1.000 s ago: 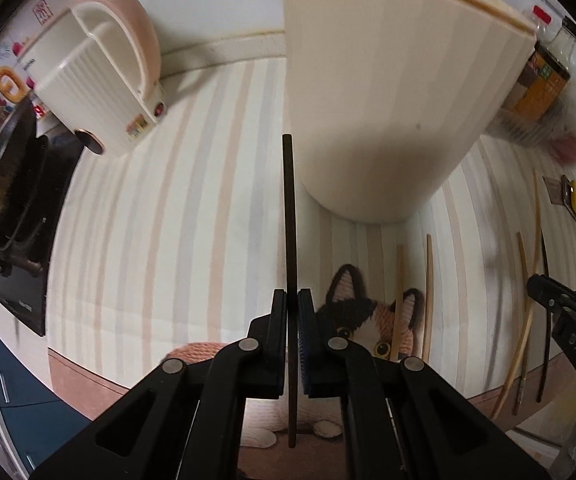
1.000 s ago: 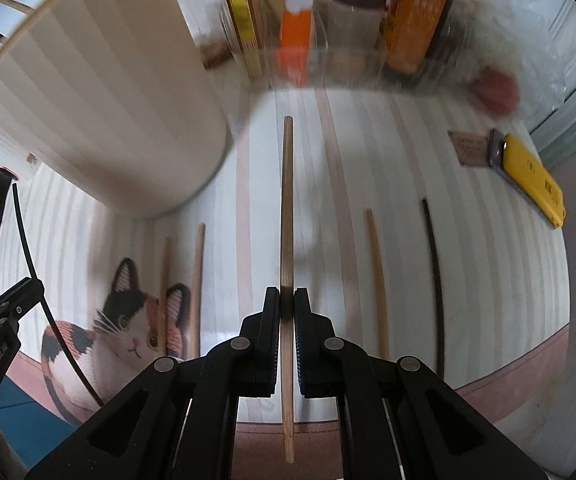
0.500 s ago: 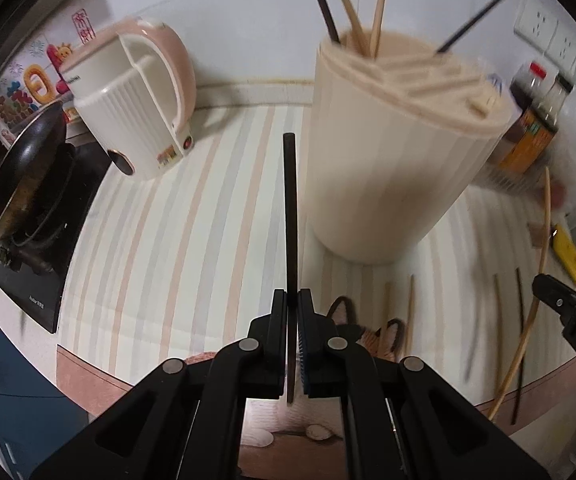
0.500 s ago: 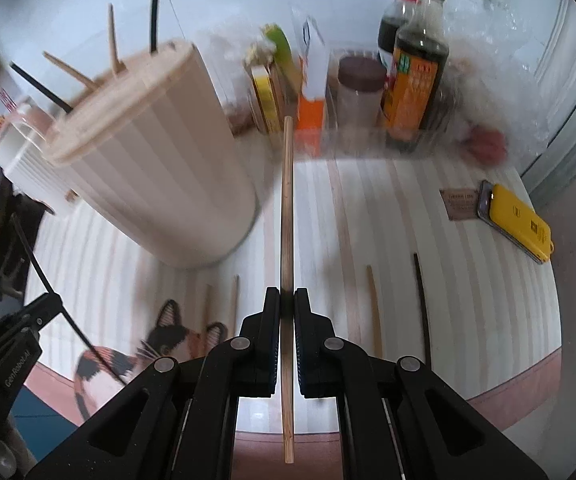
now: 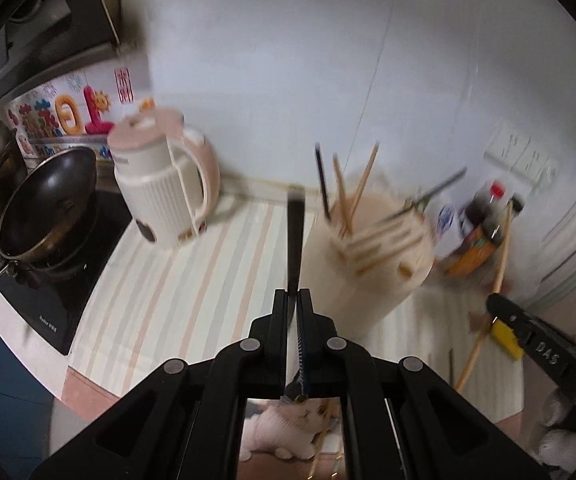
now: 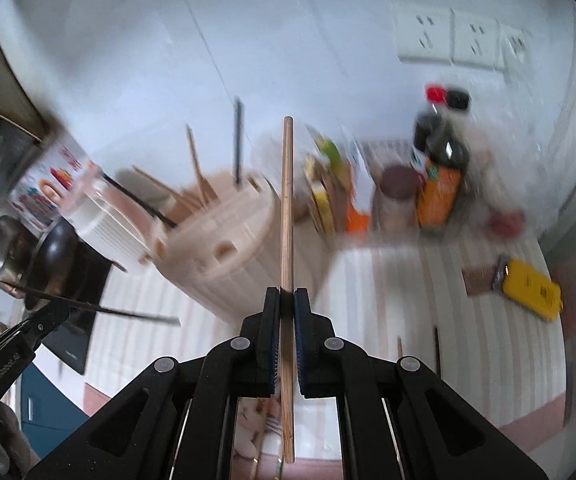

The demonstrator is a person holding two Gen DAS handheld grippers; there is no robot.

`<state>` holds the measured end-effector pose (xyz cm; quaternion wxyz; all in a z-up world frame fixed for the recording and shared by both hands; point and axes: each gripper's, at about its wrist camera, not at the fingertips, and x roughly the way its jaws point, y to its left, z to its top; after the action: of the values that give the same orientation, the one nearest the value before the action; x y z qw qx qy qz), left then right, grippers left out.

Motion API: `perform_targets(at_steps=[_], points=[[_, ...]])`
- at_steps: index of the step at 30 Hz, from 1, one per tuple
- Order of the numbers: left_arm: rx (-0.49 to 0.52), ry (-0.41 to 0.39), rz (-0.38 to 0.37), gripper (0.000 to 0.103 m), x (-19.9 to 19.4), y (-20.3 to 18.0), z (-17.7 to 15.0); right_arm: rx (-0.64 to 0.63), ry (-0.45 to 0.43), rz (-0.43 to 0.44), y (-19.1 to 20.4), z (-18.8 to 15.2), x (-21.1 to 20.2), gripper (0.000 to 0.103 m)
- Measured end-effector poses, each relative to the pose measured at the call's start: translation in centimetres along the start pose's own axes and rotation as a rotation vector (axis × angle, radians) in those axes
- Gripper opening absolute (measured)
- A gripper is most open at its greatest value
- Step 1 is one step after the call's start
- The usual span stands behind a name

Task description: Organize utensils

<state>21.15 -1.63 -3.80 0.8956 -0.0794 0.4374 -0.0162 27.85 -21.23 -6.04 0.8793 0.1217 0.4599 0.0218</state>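
1. Black chopstick [image 5: 295,240] sits clamped between the closed jaws of the left gripper [image 5: 296,312], pointing forward, above the striped mat [image 5: 175,288] and just left of the holder [image 5: 372,264].
2. Wooden chopstick [image 6: 286,216] is pinched the same way in the shut jaws of the right gripper [image 6: 286,308], its tip up against the wall, its shaft crossing the holder's right edge in view.
3. Standing on the mat, the holder is a cream ribbed cylinder with a slotted top; several wooden and black sticks [image 5: 342,192] already stand in it, leaning different ways.
4. On the mat right of the holder lie two more sticks, one wooden [image 6: 399,346] and one black [image 6: 437,350], side by side and apart.
5. Behind and right of the holder stand sauce bottles [image 6: 440,184] and packets, blurred.
6. Further right of the holder a yellow box [image 6: 532,290] lies flat.
7. Left of the holder stands a pink and white kettle [image 5: 163,184]; beyond it a dark wok [image 5: 47,208] rests on a black hob [image 5: 51,300].
8. Each gripper shows at the edge of the other's view, chopstick in its grip.
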Motion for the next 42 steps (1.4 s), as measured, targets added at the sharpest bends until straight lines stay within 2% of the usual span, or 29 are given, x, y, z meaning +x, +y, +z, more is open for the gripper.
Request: perform_targets(at_steps=[6, 12, 16, 19, 21, 22, 24, 27, 31, 35, 37, 38, 39, 41, 42], points=[[-0.055, -0.071, -0.050, 0.001, -2.3, -0.1, 3.7, -0.033, -0.083, 0.045, 2.0, 3.8, -1.3, 0.007], [-0.033, -0.147, -0.072, 0.000, -4.4, -1.8, 6.5, -0.057, -0.148, 0.080, 4.0, 7.5, -1.8, 0.007], [0.012, -0.092, -0.102, 0.005, -3.3, -1.8, 6.2, -0.058, -0.136, 0.097, 4.1, 8.5, -1.7, 0.007], [-0.018, 0.010, -0.060, 0.014, 0.3, 0.2, 3.5, -0.040, -0.052, 0.094, 2.7, 6.3, -0.2, 0.007], [-0.061, 0.082, -0.026, 0.036, 3.2, 1.8, 1.4, -0.007, 0.028, 0.086, 1.0, 3.6, 1.6, 0.007], [-0.085, 0.119, -0.012, 0.039, 4.7, 2.7, 0.2, 0.006, 0.065, 0.073, 0.2, 2.2, 2.6, 0.007], [-0.117, 0.232, 0.008, 0.040, 9.0, 4.2, -2.7, 0.049, 0.182, 0.038, -2.0, -1.1, 5.7, 0.007], [-0.119, 0.377, 0.019, 0.040, 14.6, 4.5, -6.2, 0.105, 0.318, -0.024, -4.7, -5.3, 9.9, 0.007], [-0.087, 0.484, 0.030, 0.040, 20.3, 3.2, -9.7, 0.152, 0.423, -0.090, -6.7, -8.7, 13.7, 0.007], [-0.017, 0.530, 0.077, 0.040, 24.3, 1.7, -11.2, 0.156, 0.474, -0.145, -7.8, -10.6, 15.8, 0.007], [0.011, 0.549, 0.111, 0.039, 25.7, 1.4, -11.9, 0.154, 0.488, -0.169, -8.1, -10.8, 16.6, 0.007], [0.040, 0.509, 0.130, 0.035, 25.6, 0.9, -11.9, 0.154, 0.493, -0.180, -8.4, -11.0, 16.9, 0.007], [0.069, 0.498, 0.139, 0.021, 25.6, 0.6, -11.9, 0.154, 0.499, -0.188, -8.6, -11.1, 17.2, 0.007], [0.084, 0.498, 0.147, 0.006, 25.4, 0.4, -12.1, 0.154, 0.508, -0.204, -8.8, -11.4, 17.7, 0.007], [0.090, 0.501, 0.164, 0.005, 25.2, 0.6, -12.4, 0.153, 0.512, -0.208, -8.9, -11.5, 17.8, 0.007]])
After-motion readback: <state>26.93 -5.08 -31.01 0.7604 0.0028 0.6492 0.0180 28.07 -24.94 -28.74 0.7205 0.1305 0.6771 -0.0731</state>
